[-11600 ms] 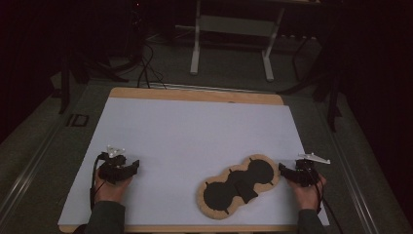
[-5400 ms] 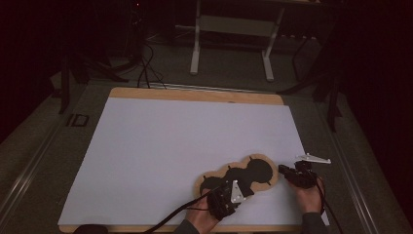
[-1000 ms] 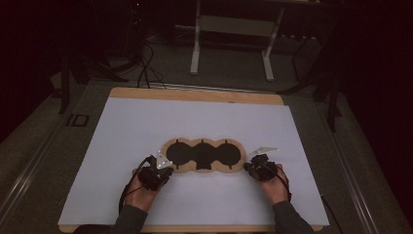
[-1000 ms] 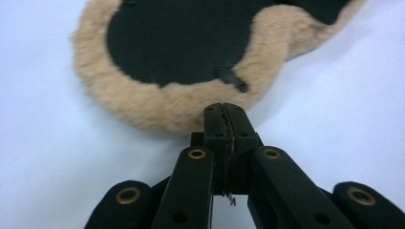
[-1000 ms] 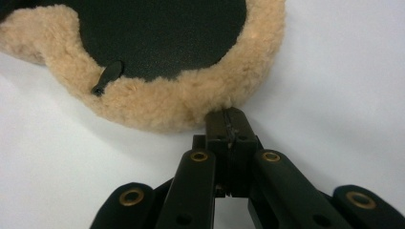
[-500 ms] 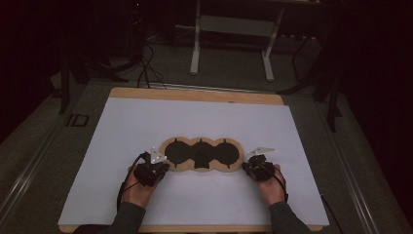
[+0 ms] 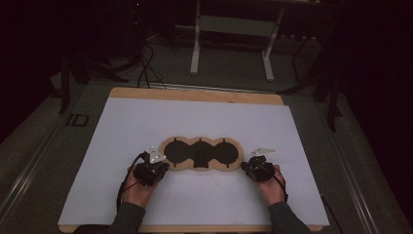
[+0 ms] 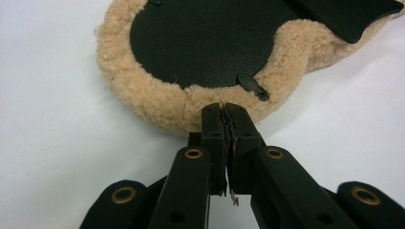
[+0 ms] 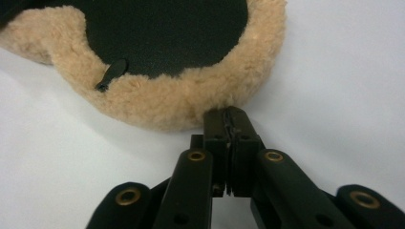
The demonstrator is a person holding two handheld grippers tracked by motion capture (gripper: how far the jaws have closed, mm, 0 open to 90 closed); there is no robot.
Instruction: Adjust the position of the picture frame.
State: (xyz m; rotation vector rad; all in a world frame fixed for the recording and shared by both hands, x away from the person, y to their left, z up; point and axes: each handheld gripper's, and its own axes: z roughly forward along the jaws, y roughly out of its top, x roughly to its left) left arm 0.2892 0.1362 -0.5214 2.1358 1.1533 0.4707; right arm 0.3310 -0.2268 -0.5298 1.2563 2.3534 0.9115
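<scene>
Your left gripper [image 8: 224,112] and right gripper [image 9: 228,114] have just eased their jaws a hair apart. They are all but closed, tips against the fleece, nothing clearly pinched. The pad [image 7: 200,153] has not shifted, so I judge it placed mid-tabletop [image 7: 195,95]. Count one pad, three black rounds and two grippers.

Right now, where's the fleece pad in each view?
High view: fleece pad lies mid-table on the white sheet, between the left gripper and the right gripper.
Left gripper view: one end lobe fills the top, its rim at the shut jaws.
Right gripper view: the other end lobe, top left, rim at the shut jaws.
Shared landmark: the pad's black inner face ringed by tan fleece.
</scene>
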